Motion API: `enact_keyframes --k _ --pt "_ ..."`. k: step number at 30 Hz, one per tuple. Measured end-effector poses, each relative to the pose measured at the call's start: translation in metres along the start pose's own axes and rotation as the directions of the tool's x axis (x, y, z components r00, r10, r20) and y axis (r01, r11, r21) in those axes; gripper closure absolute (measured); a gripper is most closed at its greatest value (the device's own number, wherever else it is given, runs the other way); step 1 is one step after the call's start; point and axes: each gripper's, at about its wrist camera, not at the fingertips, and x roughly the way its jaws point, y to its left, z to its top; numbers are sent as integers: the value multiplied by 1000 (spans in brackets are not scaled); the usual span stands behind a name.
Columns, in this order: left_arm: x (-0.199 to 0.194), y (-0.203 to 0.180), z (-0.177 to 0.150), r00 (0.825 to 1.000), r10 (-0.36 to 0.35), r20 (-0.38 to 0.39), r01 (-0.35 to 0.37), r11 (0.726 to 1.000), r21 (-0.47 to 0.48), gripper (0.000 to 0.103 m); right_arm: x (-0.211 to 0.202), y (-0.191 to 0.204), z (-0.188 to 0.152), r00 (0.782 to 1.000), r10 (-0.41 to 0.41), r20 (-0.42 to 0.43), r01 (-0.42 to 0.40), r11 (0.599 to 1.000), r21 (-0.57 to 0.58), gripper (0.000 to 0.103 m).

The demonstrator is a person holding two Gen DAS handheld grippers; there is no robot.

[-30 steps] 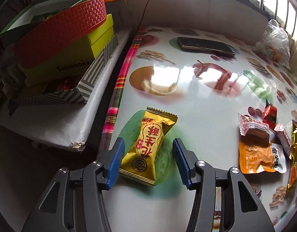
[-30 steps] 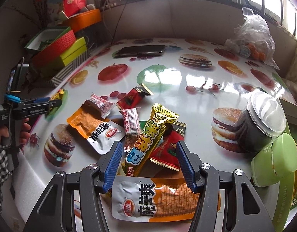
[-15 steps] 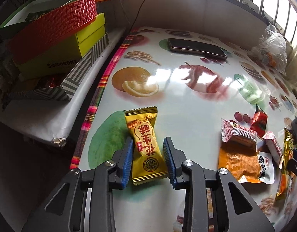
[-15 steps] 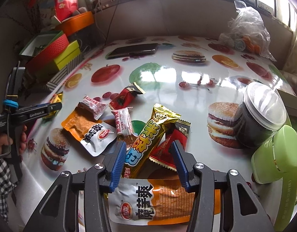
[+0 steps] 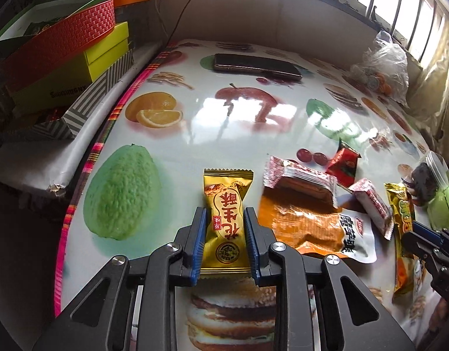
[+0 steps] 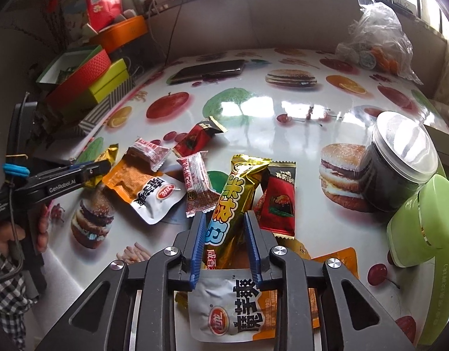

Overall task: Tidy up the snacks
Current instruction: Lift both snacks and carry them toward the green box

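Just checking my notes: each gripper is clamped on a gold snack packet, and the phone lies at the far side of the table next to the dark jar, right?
Not quite. The phone lies far from the dark jar, as the right wrist view shows. The rest holds.

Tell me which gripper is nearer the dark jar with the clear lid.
Right. The right gripper, shut on the long gold snack bar, sits just left of the dark jar; the left gripper is across the snack pile.
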Motion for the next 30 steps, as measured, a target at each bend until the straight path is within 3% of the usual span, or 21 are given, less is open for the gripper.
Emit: enact_keyframes --k 15,24,26,30 --pt "-21 -7 -15 1000 -11 27 12 999 -44 78 -17 0 -5 999 32 40 -31 999 -8 83" --pt "-23 -6 -31 1000 9 2 -8 998 -61 78 -29 1 -9 998 42 53 -42 999 -17 84" --pt "-24 -9 -32 999 40 -2 -40 998 -46 78 -30 1 -10 998 41 54 -40 999 -15 84" --pt "-20 -12 -34 997 70 -19 -71 997 -29 68 -33 0 -10 997 44 58 -43 999 -14 84"
